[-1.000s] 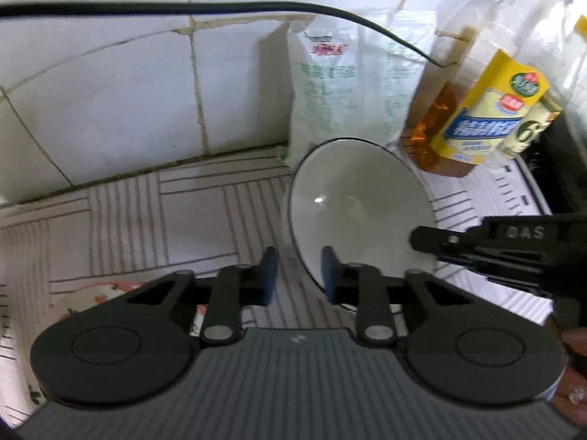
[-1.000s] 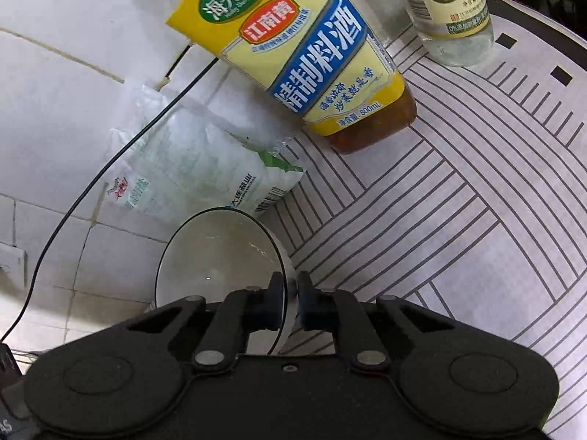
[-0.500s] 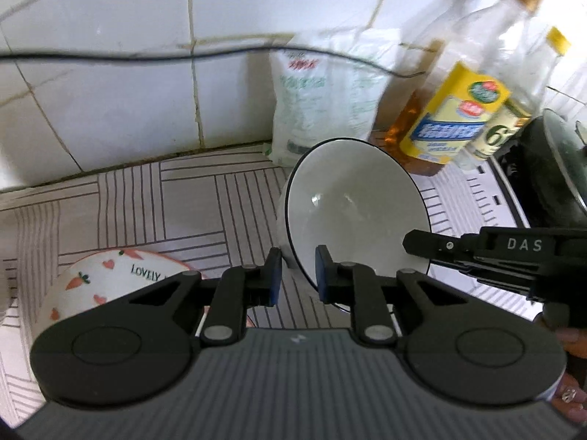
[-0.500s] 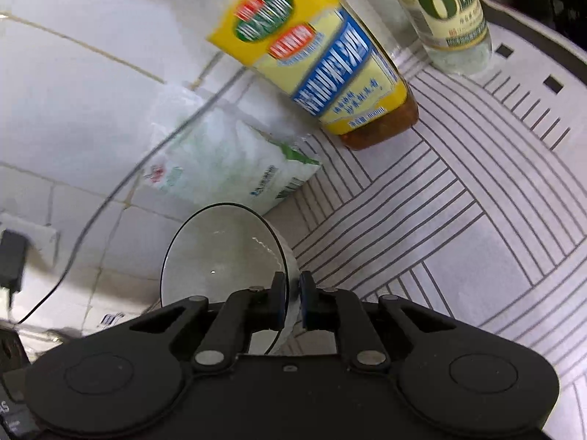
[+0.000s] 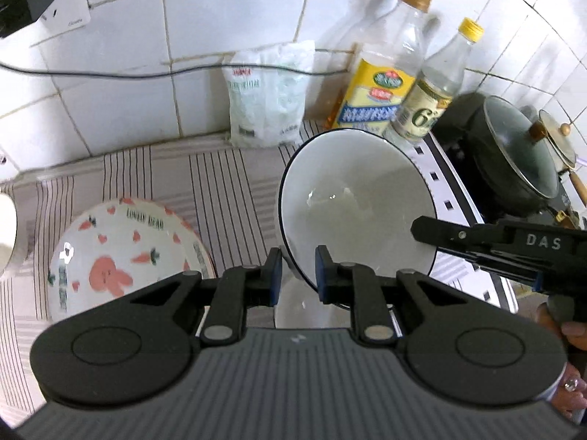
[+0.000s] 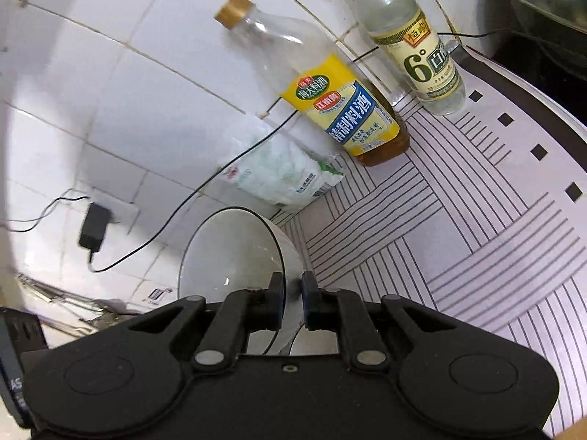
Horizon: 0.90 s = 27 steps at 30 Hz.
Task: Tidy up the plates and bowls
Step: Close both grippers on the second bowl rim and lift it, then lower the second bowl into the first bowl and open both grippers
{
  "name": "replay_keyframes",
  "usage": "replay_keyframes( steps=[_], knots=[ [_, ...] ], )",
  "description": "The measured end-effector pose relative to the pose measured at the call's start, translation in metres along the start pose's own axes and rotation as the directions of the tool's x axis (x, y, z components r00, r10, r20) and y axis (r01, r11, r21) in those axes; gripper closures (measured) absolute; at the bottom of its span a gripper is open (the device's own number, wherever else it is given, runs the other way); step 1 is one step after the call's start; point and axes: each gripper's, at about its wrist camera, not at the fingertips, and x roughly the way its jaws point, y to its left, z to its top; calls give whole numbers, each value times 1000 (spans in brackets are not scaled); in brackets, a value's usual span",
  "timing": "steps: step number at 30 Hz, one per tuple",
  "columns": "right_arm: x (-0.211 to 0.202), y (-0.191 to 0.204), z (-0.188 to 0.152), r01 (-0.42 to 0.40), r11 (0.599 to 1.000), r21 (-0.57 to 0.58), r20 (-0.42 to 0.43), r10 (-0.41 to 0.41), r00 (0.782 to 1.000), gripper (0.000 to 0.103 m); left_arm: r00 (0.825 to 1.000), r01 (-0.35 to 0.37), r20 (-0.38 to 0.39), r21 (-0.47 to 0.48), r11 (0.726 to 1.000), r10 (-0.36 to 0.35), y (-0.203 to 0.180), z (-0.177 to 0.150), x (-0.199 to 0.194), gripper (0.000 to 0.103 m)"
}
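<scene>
Left fingers: we're pinching the near rim of the white bowl (image 5: pixel 352 201) with the left gripper (image 5: pixel 299 271), one pad (image 5: pixel 276 275) outside the wall and the other inside, closed right down on it.
Right fingers: the right gripper (image 6: pixel 292 302) is clamping the same bowl on its opposite rim, and in the left wrist view it's reaching in from the right edge as a black arm marked DAS.
Bowl: white with a thin dark rim, tilted up on edge so its inside is facing us, and it's hanging clear of the bench (image 5: pixel 227 183) between the two grippers.
Under the bowl: something white and rounded is sitting just below it, but we can't tell what it is.
Other dish: a carrot-and-bunny plate (image 5: pixel 121 256) is lying on the striped bench cover to the left, apart from the bowl.
Back wall: a salt bag (image 5: pixel 269 95) is leaning on the tiles, with a yellow-label bottle (image 5: pixel 381 84) and a clear 6° bottle (image 5: pixel 436 88) standing just beside it.
Far right: a dark pan with a glass lid (image 5: pixel 521 146) is sitting on the stove.
</scene>
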Motion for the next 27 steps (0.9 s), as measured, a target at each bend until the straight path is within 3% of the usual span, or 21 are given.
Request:
replay_keyframes(
  steps=[13, 27],
  knots=[
    [-23, -19, -24, -35, 998, -49, -52, 33, 998, 88, 999, -40, -38, -54, 998, 38, -20, -52, -11, 86],
    [2, -38, -22, 10, 995, -98, -124, -22, 992, 87, 977, -92, -199, -91, 992, 73, -19, -66, 37, 86]
  ],
)
